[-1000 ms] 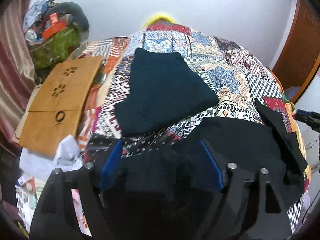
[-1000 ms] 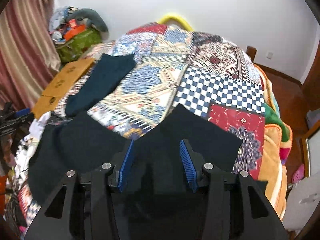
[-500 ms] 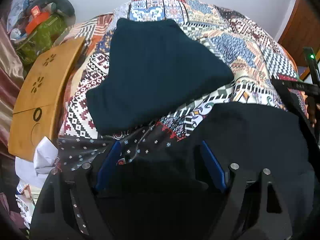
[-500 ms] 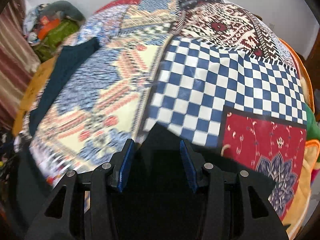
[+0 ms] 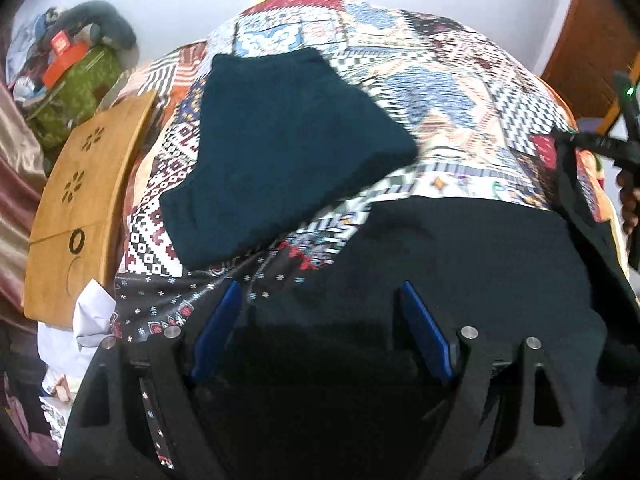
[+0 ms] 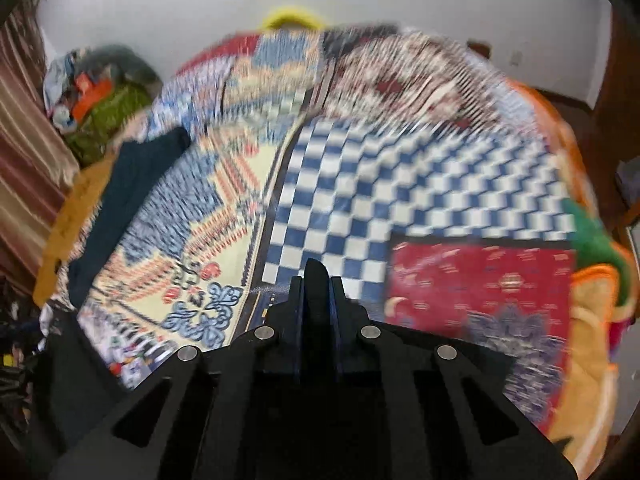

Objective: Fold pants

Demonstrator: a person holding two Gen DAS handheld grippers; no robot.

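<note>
Pants: black pants are spread on the near part of the bed, at about 5 o'clock in the left view.
Left claw: the left gripper is seen with its blue fingers wide apart, and the black cloth is seen between them.
Right claw: the right gripper is pressed together on a fold of the pants, at 6 o'clock in its blurry view.
Other cloth: a folded dark blue garment is laid at 12 o'clock, just past the pants.
Bed cover: a patchwork quilt is spread under both.
Side: a wooden board is seen at 9 o'clock, beside the quilt.
Far corner: a green bag is piled at 10 o'clock.
</note>
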